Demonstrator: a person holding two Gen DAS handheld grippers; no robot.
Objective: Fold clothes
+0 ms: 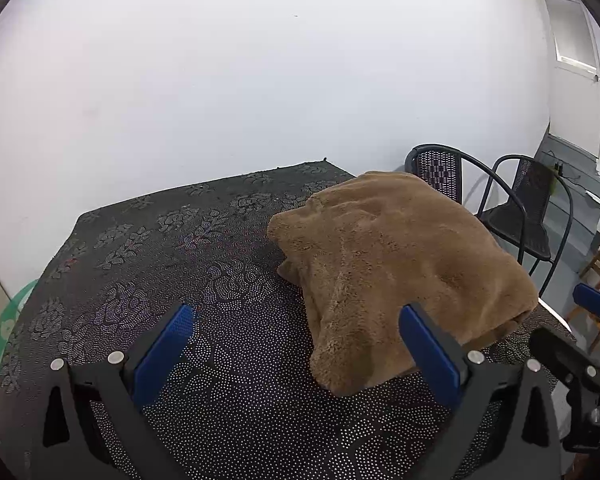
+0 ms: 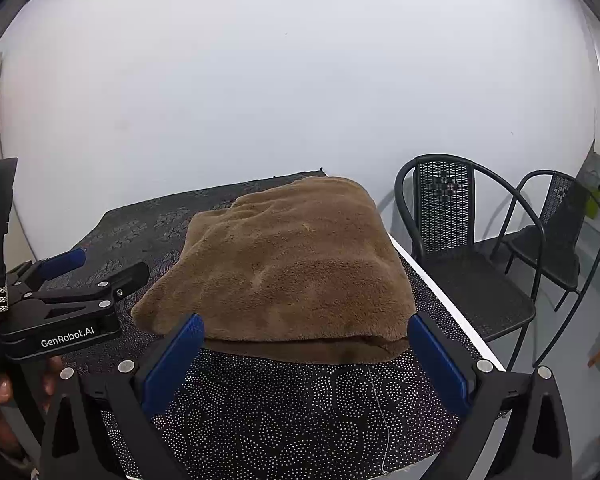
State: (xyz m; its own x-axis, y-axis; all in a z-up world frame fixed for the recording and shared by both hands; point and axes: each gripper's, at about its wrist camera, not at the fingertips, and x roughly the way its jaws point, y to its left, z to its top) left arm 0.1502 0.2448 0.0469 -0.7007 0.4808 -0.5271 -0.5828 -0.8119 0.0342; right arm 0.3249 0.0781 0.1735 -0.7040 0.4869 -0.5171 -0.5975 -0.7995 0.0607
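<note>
Brown fleece garment [image 2: 288,264] is lying in a thick folded bundle on the right side of the desk [image 1: 204,280] — its layered edge facing both claws. Left claw [image 1: 296,344] is hovering with jaws spread wide, gripping nothing, near the bundle's near-left corner; right claw [image 2: 306,354] is gaping just as wide before the front edge. Folding is looking nearly finished — next move is probably calling for squaring the edges, or one more fold.

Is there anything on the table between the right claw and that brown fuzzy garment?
Nothing: in the right wrist view only bare dotted tablecloth lies between the open right claw and the garment.
</note>
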